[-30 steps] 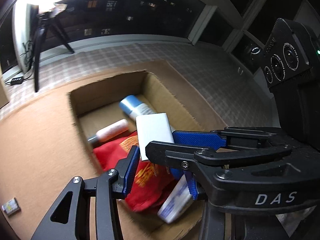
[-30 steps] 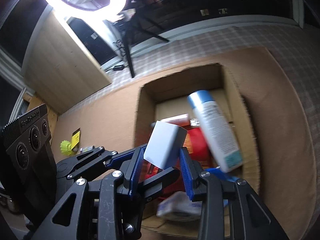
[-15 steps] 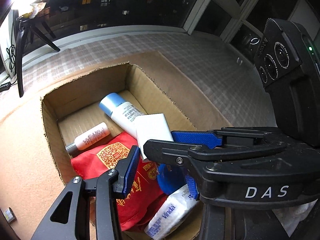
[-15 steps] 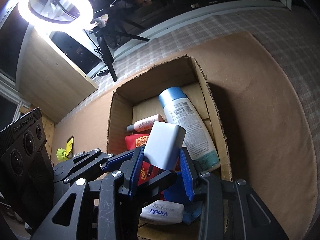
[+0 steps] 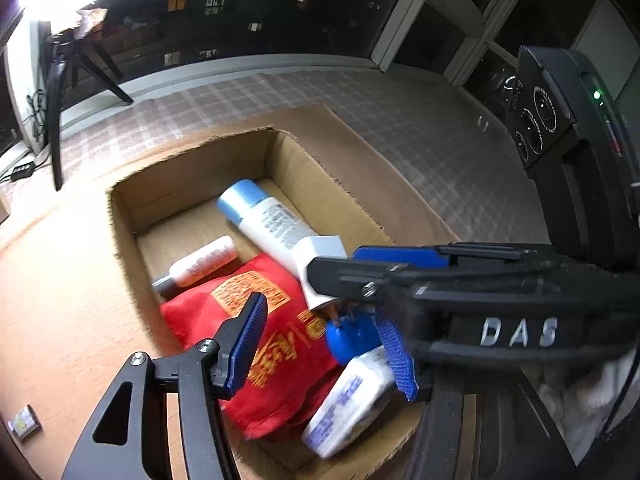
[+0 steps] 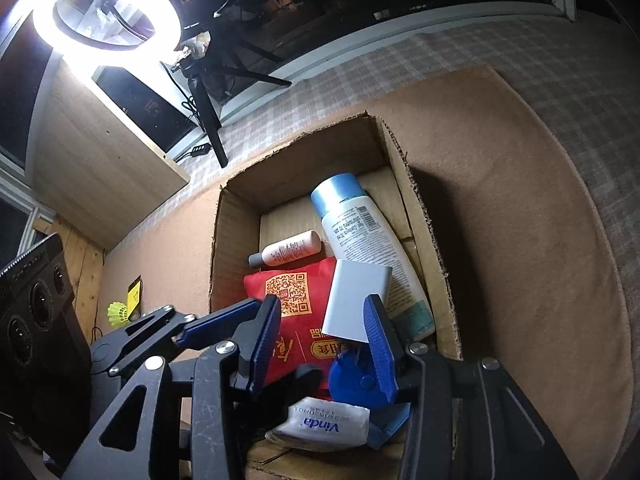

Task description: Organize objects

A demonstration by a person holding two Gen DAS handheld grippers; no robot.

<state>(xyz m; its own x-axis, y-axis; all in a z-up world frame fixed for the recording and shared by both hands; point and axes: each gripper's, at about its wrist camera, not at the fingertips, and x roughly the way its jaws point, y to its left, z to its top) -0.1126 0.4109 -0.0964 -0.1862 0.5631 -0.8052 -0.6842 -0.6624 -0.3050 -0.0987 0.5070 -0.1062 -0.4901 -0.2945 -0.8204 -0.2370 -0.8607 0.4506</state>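
A cardboard box [image 6: 234,236] [image 5: 316,184] holds a white bottle with a blue cap [image 6: 360,232] [image 5: 268,220], a small pink bottle [image 6: 288,252] [image 5: 200,264], a red pouch [image 6: 296,312] [image 5: 256,344], a blue round thing [image 6: 354,380] [image 5: 352,336] and a Vinda tissue pack [image 6: 324,424] [image 5: 348,404]. A white rectangular block [image 6: 356,300] [image 5: 316,268] hangs loose between the wide-open jaws of my right gripper [image 6: 324,344] over the box. My left gripper [image 5: 324,344] is open and empty above the red pouch, crossing under the right gripper.
The box sits on a brown mat [image 6: 520,200] over checked floor [image 5: 400,120]. A ring light on a tripod [image 6: 104,12] and a wooden cabinet [image 6: 100,168] stand behind. A yellow shuttlecock [image 6: 118,314] and a small packet [image 5: 24,428] lie left of the box.
My right gripper has opened and let go of the white block, which now drops toward the box. Both cameras have shifted slightly over the box.
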